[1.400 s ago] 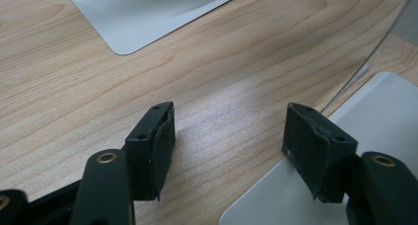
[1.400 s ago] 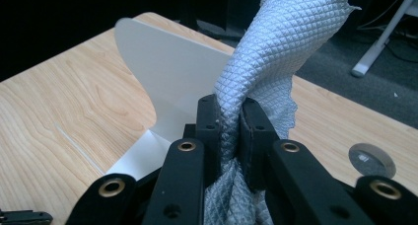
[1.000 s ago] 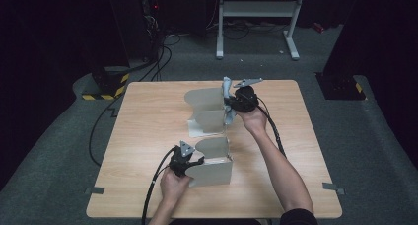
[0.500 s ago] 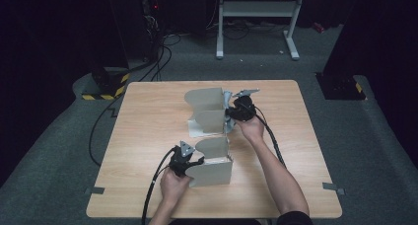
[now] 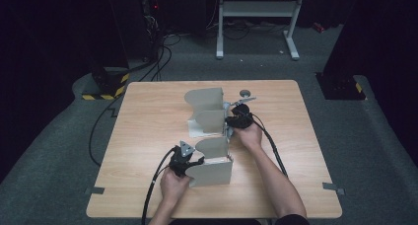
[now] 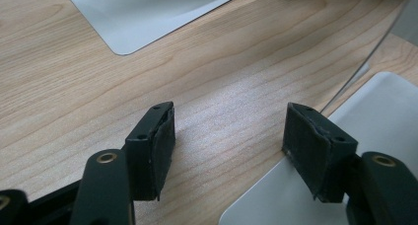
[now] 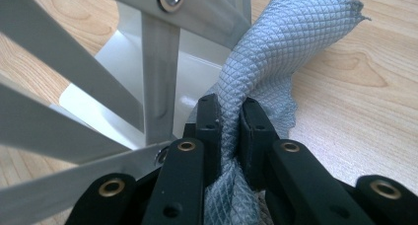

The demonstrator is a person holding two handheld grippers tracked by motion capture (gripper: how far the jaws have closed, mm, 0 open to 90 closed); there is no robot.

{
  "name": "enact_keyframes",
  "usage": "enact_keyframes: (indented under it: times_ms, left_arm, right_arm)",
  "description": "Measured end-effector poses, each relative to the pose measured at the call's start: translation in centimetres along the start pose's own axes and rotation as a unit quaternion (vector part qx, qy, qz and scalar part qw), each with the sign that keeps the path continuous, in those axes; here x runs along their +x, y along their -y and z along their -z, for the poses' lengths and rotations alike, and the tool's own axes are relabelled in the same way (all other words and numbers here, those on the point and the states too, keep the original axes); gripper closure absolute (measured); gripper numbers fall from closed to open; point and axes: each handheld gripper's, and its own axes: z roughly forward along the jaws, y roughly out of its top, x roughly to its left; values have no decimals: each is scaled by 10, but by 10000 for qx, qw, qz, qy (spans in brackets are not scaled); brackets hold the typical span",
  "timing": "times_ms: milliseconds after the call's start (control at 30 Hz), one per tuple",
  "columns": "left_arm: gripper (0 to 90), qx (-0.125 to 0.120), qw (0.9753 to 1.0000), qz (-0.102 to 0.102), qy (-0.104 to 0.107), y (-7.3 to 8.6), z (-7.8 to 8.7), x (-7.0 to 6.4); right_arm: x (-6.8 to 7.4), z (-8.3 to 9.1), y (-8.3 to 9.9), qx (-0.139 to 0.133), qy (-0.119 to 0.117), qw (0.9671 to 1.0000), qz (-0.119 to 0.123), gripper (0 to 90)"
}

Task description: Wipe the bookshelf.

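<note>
Grey cloth (image 7: 276,62) was pinched in the right gripper (image 7: 230,119), pressed vs. the rack's (image 5: 209,111) right edge, mid-table. Left gripper (image 6: 229,136), jaws apart & empty, sat at the rack's near-left end, so right hand was nearer.

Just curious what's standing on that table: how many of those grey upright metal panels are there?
4 that I can make out. One panel stands farthest back, a second just before it by the right gripper, a third nearer, and the nearest beside the left gripper. Others may hide behind.
</note>
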Motion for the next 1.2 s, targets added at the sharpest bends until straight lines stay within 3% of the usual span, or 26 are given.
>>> enact_keyframes:
  times_ms: [267,600,767,967,1200]
  left_arm:
    - [371,2,10000,7,-3,0,0,0]
    - [370,7,10000,18,-10,0,1,0]
    - [370,4,10000,19,-14,0,1,0]
    - [370,4,10000,19,-16,0,1,0]
    - [370,5,10000,21,-11,0,1,0]
  right_arm:
    - [-2,17,11,-113,180,9997,98,817]
    - [-20,69,41,-374,570,9977,28,816]
    - [-28,91,62,-493,781,9956,-180,815]
    - [-40,103,87,-457,983,9935,-341,811]
    - [-48,101,101,-347,1113,9915,-576,775]
